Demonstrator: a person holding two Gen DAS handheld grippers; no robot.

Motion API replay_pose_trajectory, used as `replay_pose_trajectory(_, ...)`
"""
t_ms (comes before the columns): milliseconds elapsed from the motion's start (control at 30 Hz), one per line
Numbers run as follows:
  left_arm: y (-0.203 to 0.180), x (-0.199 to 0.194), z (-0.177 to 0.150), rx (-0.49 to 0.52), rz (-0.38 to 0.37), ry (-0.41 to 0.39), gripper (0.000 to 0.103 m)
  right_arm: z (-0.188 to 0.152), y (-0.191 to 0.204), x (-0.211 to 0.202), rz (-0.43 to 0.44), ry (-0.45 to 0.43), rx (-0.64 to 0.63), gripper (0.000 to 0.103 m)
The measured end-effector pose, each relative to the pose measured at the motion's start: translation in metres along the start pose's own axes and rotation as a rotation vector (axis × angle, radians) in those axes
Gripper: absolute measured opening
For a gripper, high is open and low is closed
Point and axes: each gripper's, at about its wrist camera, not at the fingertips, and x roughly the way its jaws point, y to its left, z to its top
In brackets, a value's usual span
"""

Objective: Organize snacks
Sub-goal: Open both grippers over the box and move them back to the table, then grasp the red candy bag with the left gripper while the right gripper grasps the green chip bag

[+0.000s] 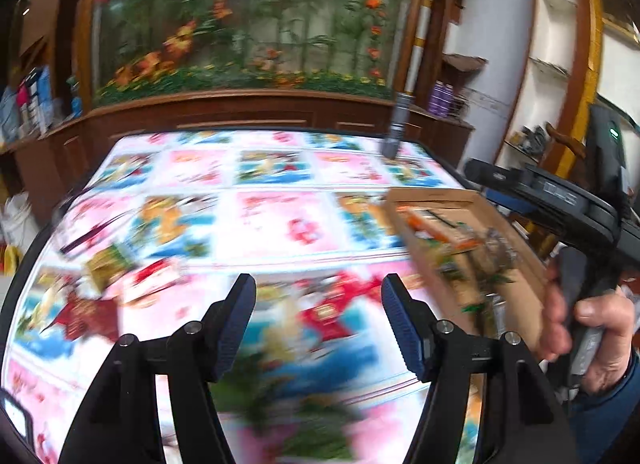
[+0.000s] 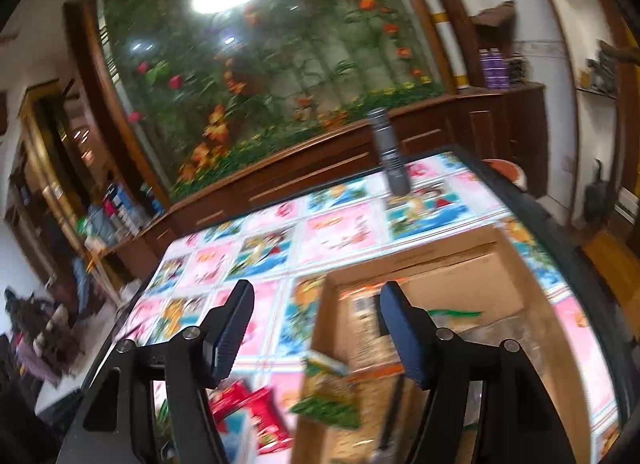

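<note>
Both cams ride low over the worktop (image 1: 280, 223), tilted down and facing the flower mural (image 1: 248, 23) across the top of each frame. The left view sits further left, box (image 1: 460, 248) at right; the right view sits nearly over it, I think. Both share the mural, box and grey cylinder (image 2: 390, 155).

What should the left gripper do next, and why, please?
Probably move the left gripper toward the loose snack packets on its left and take one. Its jaws stand open with nothing between them, and several packets lie on the patterned tablecloth, outside the cardboard box. The box already holds some snacks. The picture is blurred, so exact packet kinds are unclear.
</note>
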Motion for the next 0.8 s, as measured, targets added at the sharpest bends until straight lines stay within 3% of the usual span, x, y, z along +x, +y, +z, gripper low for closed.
replay_pose_trajectory(133, 0.063, -0.011, -0.004, -0.098, 0.096, -0.006, 0.064, -0.014, 0.034, 0.01, 0.115, 0.086, -0.074, 0.072)
replay_pose_trajectory(333, 0.177, -0.018, -0.008, -0.385, 0.219, 0.039, 0.064, -0.038, 0.077, 0.015, 0.131, 0.112, -0.254, 0.072)
replay_pose_trajectory(467, 0.218, -0.004, -0.02, -0.55, 0.165, 0.128, 0.064, -0.043, 0.079, 0.016, 0.129, 0.12, -0.27, 0.072)
replay_pose_trajectory(567, 0.218, 0.006, -0.024, -0.567, 0.15, 0.161, 0.063, -0.042, 0.077, 0.017, 0.133, 0.118, -0.253, 0.072)
replay_pose_trajectory(800, 0.191, 0.041, -0.02, -0.439, 0.2, 0.23, 0.063, -0.044, 0.081, 0.016, 0.13, 0.122, -0.255, 0.072)
